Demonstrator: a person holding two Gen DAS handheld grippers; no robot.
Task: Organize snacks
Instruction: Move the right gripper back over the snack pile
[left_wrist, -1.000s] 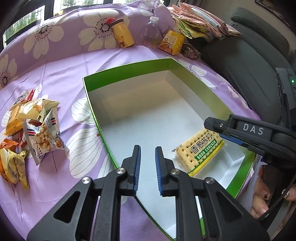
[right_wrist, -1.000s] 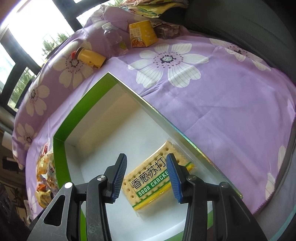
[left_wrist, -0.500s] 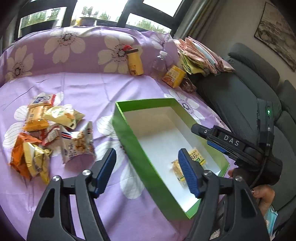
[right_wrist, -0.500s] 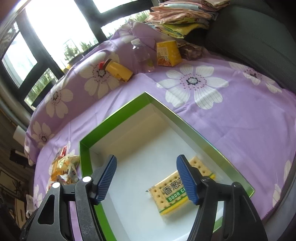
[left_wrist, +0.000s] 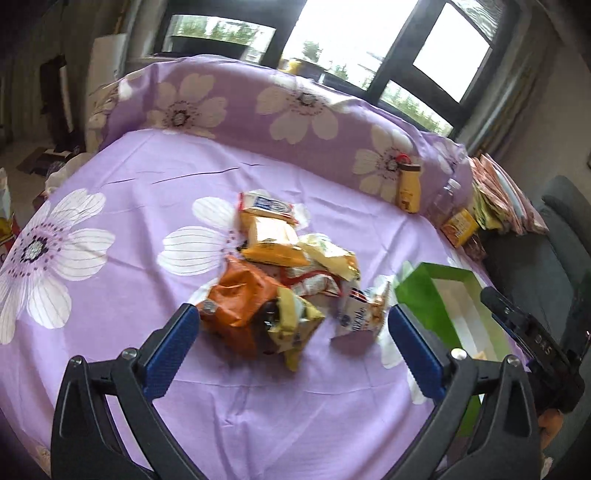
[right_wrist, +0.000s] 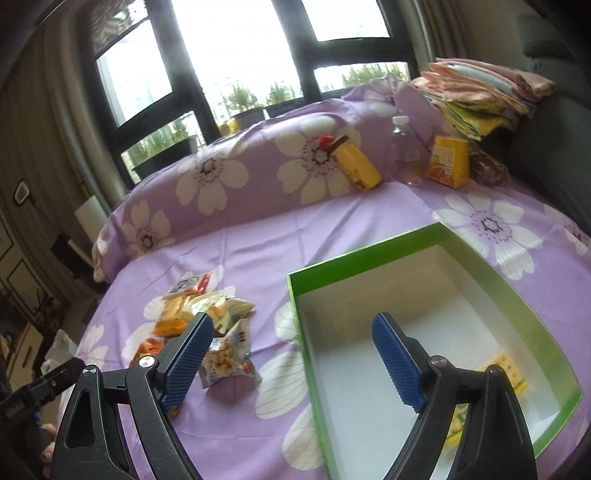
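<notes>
Snacks (left_wrist: 284, 284) heaped beside green box (right_wrist: 480, 251); left gripper (left_wrist: 295, 339) and right gripper (right_wrist: 291, 362), jaws opening and empty, face next pick.

Bare purple flowered bedsheet (left_wrist: 147, 192) lies open around the heap of crinkled snack packets (left_wrist: 288, 280). The open green cardboard box (right_wrist: 373, 254) stands just right of the heap, its white floor largely clear, one cracker packet (right_wrist: 506, 369) in the near right corner.
</notes>
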